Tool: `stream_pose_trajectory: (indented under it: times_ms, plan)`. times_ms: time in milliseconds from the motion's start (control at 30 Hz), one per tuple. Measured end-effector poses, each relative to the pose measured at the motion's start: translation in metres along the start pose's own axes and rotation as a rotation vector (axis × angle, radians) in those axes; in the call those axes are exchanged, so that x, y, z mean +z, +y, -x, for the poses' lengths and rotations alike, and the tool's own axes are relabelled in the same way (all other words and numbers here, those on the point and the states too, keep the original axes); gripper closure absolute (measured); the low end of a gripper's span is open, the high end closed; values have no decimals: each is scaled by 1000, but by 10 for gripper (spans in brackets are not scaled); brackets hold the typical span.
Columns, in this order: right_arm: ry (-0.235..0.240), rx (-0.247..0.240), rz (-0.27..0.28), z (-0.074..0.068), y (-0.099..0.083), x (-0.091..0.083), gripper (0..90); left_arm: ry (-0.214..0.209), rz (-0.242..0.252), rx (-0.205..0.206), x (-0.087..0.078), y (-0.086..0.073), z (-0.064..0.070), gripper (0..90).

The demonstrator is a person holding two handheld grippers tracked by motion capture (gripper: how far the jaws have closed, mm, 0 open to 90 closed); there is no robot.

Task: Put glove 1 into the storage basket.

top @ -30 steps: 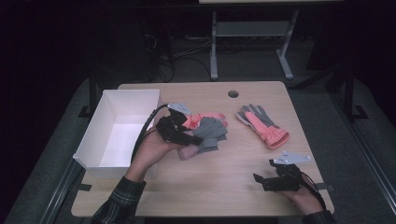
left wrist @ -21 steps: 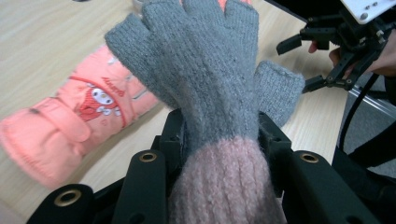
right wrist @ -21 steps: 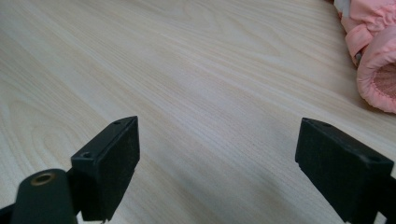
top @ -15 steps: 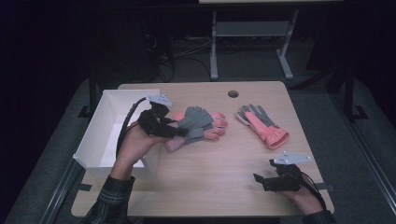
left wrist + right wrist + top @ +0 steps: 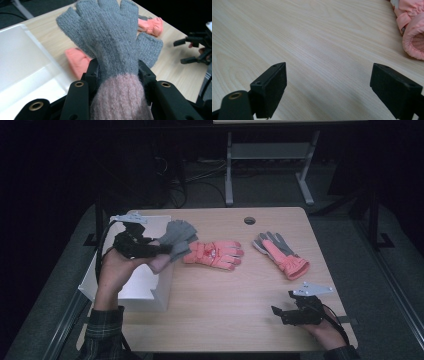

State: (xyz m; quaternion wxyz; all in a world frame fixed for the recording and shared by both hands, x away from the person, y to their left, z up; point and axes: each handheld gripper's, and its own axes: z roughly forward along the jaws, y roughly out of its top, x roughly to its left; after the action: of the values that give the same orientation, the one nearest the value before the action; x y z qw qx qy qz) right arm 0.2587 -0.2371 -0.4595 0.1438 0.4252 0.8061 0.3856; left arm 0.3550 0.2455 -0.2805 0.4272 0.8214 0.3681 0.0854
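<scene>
A grey knit glove (image 5: 177, 237) with a pale pink cuff hangs in the air at the white box's right wall. My left gripper (image 5: 159, 251) is shut on that cuff. In the left gripper view the grey glove (image 5: 110, 37) stands up from between the jaws of the left gripper (image 5: 117, 72), fingers spread. A coral ski glove (image 5: 215, 254) lies flat mid-table, and its mate (image 5: 281, 254), grey palm up, lies to the right. My right gripper (image 5: 280, 312) rests open near the front right edge. In its own view the right gripper (image 5: 328, 80) has nothing between its fingers.
An open white box (image 5: 127, 287) stands at the table's left side, below my left hand. A cable hole (image 5: 249, 220) sits near the far edge. The right gripper view shows the coral glove's cuff (image 5: 412, 27) at its upper right. Bare wood (image 5: 225, 305) spans the front middle.
My left gripper has carried the grey glove leftward and up to the box, uncovering the coral glove that stays on the table. The right gripper has not moved.
</scene>
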Motion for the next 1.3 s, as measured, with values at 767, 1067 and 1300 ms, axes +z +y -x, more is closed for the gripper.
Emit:
stream_pose_trajectory:
  times_ms: [767,1067,1300]
  plan:
    - [3,-4,3,0,0,0,136,267,-25,-168,-7,-41,-77,619]
    - [17,-17,3,-1,5,3,136,321,-84,-215,15,-63,-98,618]
    - [25,-17,2,-2,5,4,137,351,-157,-246,31,-80,-114,614]
